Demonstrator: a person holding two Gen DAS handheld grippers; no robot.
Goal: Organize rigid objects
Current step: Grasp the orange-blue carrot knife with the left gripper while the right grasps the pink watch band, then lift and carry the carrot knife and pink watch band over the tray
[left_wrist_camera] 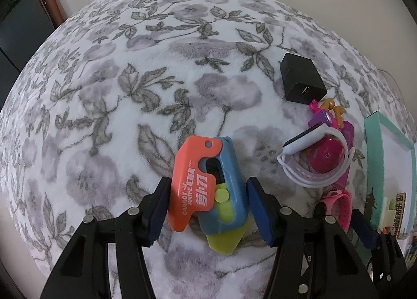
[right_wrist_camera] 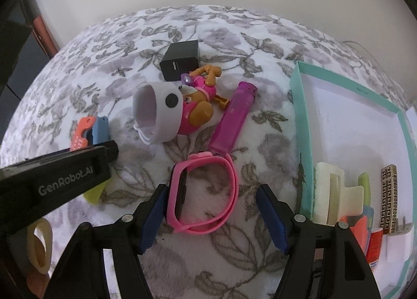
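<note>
An orange, blue and yellow-green carrot knife toy (left_wrist_camera: pixel 208 189) lies on the floral blanket between the fingers of my open left gripper (left_wrist_camera: pixel 208 207); the pads sit beside it, apart from it. It also shows in the right wrist view (right_wrist_camera: pixel 91 132) behind the left gripper. A pink watch (right_wrist_camera: pixel 203 194) lies between the fingers of my open right gripper (right_wrist_camera: pixel 213 215). Beyond it lie a white watch (right_wrist_camera: pixel 159 114), a pink toy dog (right_wrist_camera: pixel 198 106), a purple lighter (right_wrist_camera: pixel 232 122) and a black charger (right_wrist_camera: pixel 179 60). A teal box (right_wrist_camera: pixel 302 116) stands at the right.
The teal box holds a cream hair clip (right_wrist_camera: pixel 331 194), a patterned lighter (right_wrist_camera: pixel 388 194) and other small items. A tape roll (right_wrist_camera: pixel 39 247) lies at the lower left of the right wrist view. A wall runs behind the blanket-covered surface (left_wrist_camera: pixel 130 90).
</note>
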